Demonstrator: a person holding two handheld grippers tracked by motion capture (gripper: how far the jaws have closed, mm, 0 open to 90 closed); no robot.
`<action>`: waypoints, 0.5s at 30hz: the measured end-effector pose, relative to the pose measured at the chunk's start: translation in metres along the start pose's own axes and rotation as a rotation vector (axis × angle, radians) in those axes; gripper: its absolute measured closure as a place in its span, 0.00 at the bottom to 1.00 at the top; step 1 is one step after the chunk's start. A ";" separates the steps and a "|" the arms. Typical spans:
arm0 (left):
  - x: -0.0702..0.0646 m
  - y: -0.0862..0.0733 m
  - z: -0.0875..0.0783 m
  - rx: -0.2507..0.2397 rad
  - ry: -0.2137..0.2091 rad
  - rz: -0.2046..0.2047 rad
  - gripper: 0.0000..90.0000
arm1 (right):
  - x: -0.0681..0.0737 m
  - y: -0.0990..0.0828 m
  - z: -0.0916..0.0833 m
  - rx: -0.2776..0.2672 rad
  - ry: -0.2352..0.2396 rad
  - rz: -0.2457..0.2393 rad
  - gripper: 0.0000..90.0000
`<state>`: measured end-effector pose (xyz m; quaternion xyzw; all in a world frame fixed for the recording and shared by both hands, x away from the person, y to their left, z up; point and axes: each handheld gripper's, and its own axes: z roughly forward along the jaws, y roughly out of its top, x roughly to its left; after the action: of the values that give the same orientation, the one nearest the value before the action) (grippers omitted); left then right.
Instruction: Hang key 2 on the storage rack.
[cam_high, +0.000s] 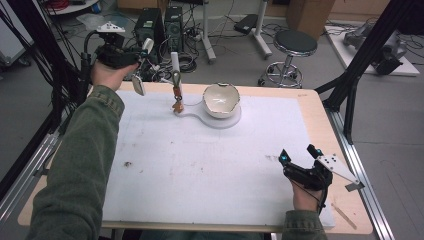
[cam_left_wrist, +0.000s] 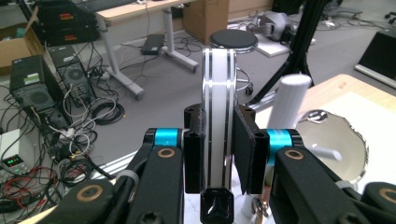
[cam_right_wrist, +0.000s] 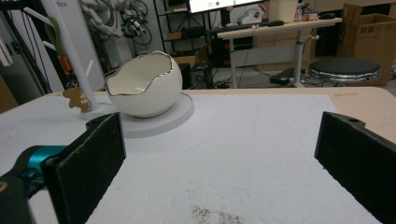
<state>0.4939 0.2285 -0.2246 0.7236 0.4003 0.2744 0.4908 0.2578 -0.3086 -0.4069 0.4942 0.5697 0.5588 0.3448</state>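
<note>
Mat (cam_high: 200, 170), white, covering the table in the high view; left gripper (cam_high: 141, 60) raised over the far left corner, right gripper (cam_high: 298, 152) resting near right, jaws apart and empty. Egg-shaped bowl (cam_high: 221, 100) on a round white base (cam_high: 220, 121), gingerbread charm (cam_high: 177, 106) hanging beside it.
Left gripper view: jaws clamped on a white, silver-edged oval mirror (cam_left_wrist: 217, 116), held upright.
Right gripper view: pads (cam_right_wrist: 88, 163) wide, bowl (cam_right_wrist: 144, 86) beyond.

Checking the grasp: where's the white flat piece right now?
The white flat piece is clamped upright in the left claw, raised over the table's far-left edge in the high view, left of the white post and eggshell bowl.
</note>
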 end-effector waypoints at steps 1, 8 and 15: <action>0.000 0.001 0.001 0.002 0.003 0.000 0.83 | 0.000 0.000 0.000 0.002 0.000 0.003 0.01; -0.004 -0.002 0.017 0.014 0.043 0.015 0.83 | -0.001 0.000 -0.001 0.000 0.000 0.001 0.01; -0.013 -0.008 0.039 0.037 0.054 0.012 0.83 | -0.001 -0.001 -0.001 0.003 0.000 0.001 0.01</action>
<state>0.5150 0.2001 -0.2466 0.7272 0.4140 0.2896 0.4647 0.2569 -0.3099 -0.4075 0.4952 0.5704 0.5579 0.3438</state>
